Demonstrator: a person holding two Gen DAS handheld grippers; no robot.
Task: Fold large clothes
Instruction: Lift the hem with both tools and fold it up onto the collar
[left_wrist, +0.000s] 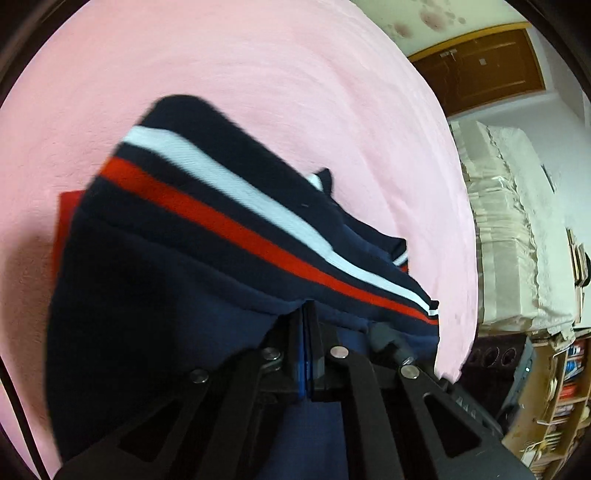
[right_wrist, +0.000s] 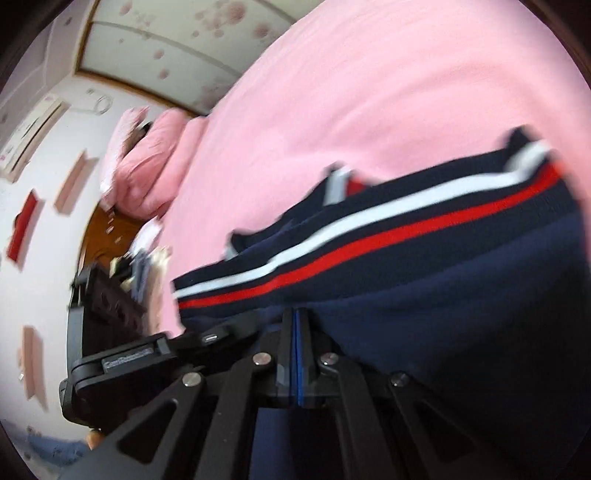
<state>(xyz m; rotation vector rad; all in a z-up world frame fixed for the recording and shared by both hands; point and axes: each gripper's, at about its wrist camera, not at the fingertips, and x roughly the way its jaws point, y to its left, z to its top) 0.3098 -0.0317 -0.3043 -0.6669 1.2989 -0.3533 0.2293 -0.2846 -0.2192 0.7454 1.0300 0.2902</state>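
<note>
gripping one hem of the navy striped sweater (left_wrist: 207, 236) with both tongs, left gripper (left_wrist: 308, 314) and right gripper (right_wrist: 296, 317) clamped onto cloth. it lies on the pink bedsheet (left_wrist: 258, 74), partly doubled over; i judge further folds remain.

Each of the 2 wrist views looks steeply down along its own fingers, very close to the garment (left_wrist: 207, 229) on the pink bed (left_wrist: 258, 74). Both share that garment (right_wrist: 424, 258) and bed (right_wrist: 369, 92); the left view's edge shows a door (left_wrist: 476, 70) beyond the bed, the right view's edge shows pillows (right_wrist: 147, 166).
</note>
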